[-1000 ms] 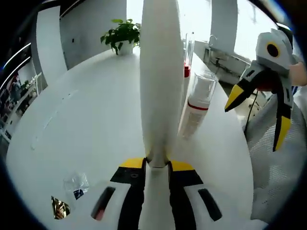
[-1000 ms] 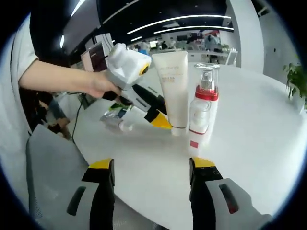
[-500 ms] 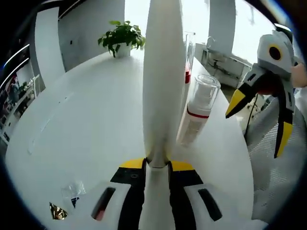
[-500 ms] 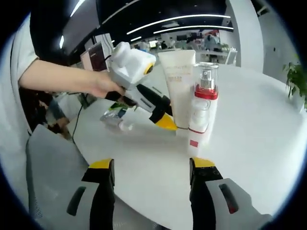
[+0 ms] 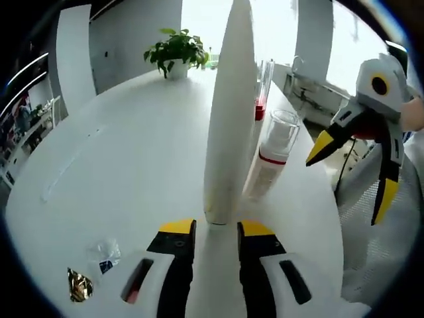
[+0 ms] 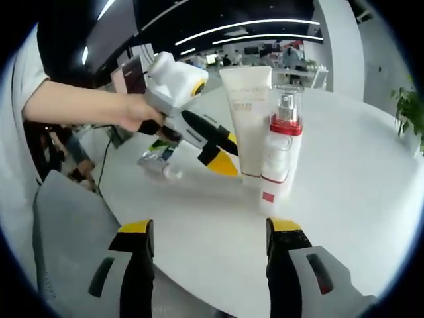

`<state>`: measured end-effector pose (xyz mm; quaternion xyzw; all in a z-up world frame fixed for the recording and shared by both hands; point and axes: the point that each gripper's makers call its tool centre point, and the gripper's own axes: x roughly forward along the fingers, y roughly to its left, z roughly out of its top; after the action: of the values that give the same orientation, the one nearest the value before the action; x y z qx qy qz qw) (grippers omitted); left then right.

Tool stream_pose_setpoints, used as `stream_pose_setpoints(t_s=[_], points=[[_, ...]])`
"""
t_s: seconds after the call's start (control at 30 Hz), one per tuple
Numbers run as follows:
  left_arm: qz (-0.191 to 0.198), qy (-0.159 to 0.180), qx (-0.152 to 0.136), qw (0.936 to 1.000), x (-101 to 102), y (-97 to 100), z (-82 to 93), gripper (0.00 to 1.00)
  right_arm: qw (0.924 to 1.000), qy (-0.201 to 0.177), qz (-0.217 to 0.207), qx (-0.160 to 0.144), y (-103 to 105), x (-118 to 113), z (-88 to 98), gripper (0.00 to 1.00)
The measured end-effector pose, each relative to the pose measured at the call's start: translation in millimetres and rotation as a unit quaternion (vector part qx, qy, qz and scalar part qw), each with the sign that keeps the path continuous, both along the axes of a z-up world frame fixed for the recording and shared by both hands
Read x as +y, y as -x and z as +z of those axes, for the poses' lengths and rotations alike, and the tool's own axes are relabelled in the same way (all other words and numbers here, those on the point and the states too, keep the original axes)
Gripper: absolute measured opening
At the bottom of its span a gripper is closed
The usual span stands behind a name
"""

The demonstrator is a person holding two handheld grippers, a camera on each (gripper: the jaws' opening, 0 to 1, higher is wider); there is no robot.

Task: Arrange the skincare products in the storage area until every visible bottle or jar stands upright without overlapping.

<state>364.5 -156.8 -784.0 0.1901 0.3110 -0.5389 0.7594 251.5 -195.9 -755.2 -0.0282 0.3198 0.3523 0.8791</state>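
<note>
A tall white tube (image 5: 228, 119) stands upright on its cap on the white round table (image 5: 119, 165), just ahead of my left gripper (image 5: 216, 228). The jaws are open and the tube's base sits in front of their yellow tips. A clear-capped bottle with a red band (image 5: 271, 156) stands right of the tube, with a taller red-collared bottle (image 5: 260, 99) behind it. In the right gripper view the tube (image 6: 246, 112) and a red-collared pump bottle (image 6: 283, 126) stand side by side, with the left gripper (image 6: 225, 152) just left of the tube. My right gripper (image 6: 211, 228) is open with nothing in it.
A potted plant (image 5: 177, 50) stands at the table's far edge. Small wrappers (image 5: 106, 255) and a gold foil scrap (image 5: 79, 285) lie near the left gripper. A grey mesh chair (image 5: 377, 258) is by the table. The person's arm (image 6: 79, 106) reaches in from the left.
My left gripper has opened and drawn back a little, letting go of the white tube, which now stands on its own. The right gripper has hardly moved.
</note>
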Motion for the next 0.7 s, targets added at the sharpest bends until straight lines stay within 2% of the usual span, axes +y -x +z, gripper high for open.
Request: stream_pose_setpoints(t_s=[0.1,0.17,0.3,0.7], points=[[0.012,0.004,-0.001,0.9999,6.7,5.2,7.4,0.25,1.0,-0.001,-0.001,-0.001,0.1,-0.3,0.6,0.73],[0.022,0.004,-0.003,0.9997,16.5,0.9,5.3,0.26,1.0,0.001,-0.001,0.001,0.5,-0.4,-0.2,0.75],[0.039,0.008,-0.005,0.9992,28.1,6.1,11.7,0.36,0.9999,0.01,0.003,0.001,0.9,-0.6,-2.3,0.77],[0.111,0.023,-0.009,0.9935,74.9,31.8,34.5,0.48,0.9999,0.01,0.009,-0.004,1.9,3.0,0.1,0.81]])
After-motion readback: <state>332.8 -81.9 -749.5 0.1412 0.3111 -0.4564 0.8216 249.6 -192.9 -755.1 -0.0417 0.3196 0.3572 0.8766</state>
